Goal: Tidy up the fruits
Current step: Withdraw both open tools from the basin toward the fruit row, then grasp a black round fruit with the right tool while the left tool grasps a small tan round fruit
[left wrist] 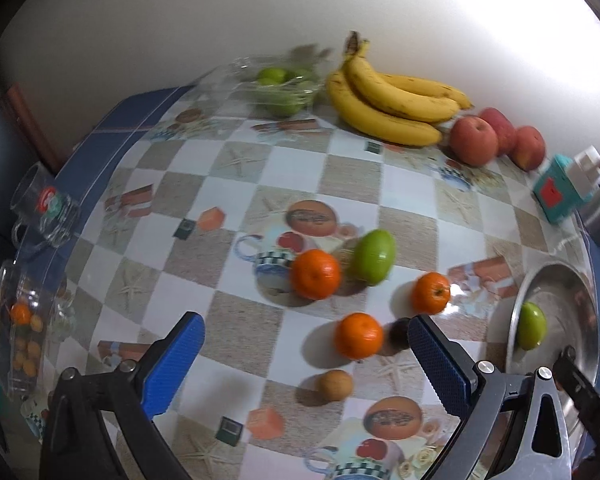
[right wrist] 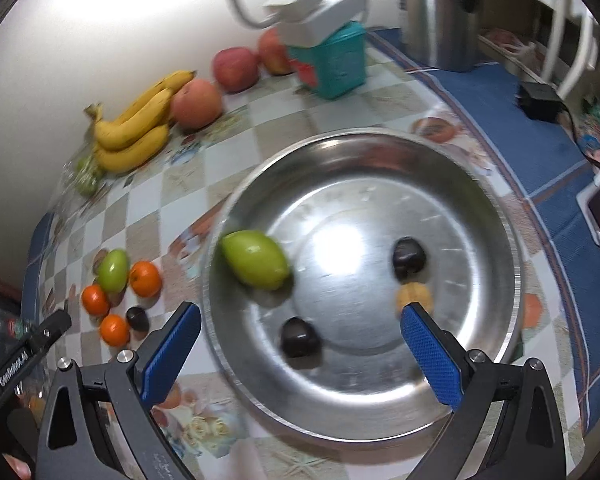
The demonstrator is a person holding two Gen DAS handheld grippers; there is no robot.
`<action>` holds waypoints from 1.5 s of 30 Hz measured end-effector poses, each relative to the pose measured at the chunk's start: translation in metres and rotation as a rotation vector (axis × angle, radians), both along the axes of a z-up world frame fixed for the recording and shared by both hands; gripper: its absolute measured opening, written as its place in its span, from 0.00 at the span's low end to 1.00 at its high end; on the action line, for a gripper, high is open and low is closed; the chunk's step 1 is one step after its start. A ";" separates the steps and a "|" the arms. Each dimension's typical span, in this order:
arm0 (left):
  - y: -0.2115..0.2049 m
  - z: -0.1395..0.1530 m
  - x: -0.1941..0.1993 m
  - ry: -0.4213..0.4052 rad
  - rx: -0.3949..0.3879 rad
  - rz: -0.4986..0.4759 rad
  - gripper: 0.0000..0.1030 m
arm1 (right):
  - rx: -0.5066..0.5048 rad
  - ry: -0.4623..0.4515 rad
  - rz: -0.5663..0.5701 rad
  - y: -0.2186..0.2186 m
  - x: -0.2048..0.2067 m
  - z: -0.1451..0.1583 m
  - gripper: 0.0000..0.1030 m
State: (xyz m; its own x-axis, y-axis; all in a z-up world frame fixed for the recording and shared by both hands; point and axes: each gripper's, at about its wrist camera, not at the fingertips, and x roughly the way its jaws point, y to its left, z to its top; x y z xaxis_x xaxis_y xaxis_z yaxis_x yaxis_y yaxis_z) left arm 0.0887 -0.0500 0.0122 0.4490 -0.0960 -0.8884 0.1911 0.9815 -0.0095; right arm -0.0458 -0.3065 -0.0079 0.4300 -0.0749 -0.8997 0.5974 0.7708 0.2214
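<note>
Partway: steel bowl [right wrist: 496, 184] holds a green fruit [right wrist: 256, 265], two dark ones and a tan one, while three tangerines [left wrist: 315, 274] and others wait on the table; left gripper [left wrist: 306, 364] and right gripper [right wrist: 300, 354] both gape wide, empty.

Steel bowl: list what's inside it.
The steel bowl holds a green fruit, two dark fruits and a tan fruit, partly hidden behind the right gripper's finger.

both the left gripper [left wrist: 306, 356] and right gripper [right wrist: 300, 348] are showing black angular arms with triangular cut-outs, silver round screws at the joints, and blue cross-hatched pads [right wrist: 430, 360]; white lettering is running along the left one's black side in the right view
</note>
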 end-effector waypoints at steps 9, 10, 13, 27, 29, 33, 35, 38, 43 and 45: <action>0.036 -0.004 0.010 0.034 -0.038 0.089 1.00 | 0.037 -0.036 0.153 0.049 0.030 0.003 0.97; 0.039 -0.005 0.011 0.041 -0.044 0.095 1.00 | 0.040 -0.040 0.167 0.054 0.033 0.003 0.97; 0.045 -0.010 0.013 0.065 -0.052 0.107 1.00 | 0.055 -0.056 0.208 0.068 0.041 0.003 0.97; 0.050 -0.042 0.026 0.174 -0.071 0.165 1.00 | 0.057 -0.046 0.275 0.093 0.065 -0.019 0.97; 0.049 -0.043 0.028 0.179 -0.077 0.166 1.00 | 0.046 -0.047 0.277 0.095 0.068 -0.019 0.96; 0.050 -0.045 0.033 0.193 -0.094 0.172 1.00 | 0.040 -0.043 0.288 0.098 0.075 -0.022 0.79; 0.051 -0.046 0.036 0.199 -0.099 0.177 1.00 | 0.042 -0.038 0.292 0.100 0.078 -0.024 0.77; 0.051 -0.049 0.039 0.209 -0.103 0.183 1.00 | 0.047 -0.023 0.294 0.103 0.083 -0.030 0.69; 0.052 -0.055 0.043 0.226 -0.110 0.189 1.00 | 0.055 -0.002 0.299 0.107 0.092 -0.038 0.61; 0.052 -0.057 0.044 0.233 -0.117 0.194 1.00 | 0.057 0.005 0.299 0.108 0.094 -0.042 0.58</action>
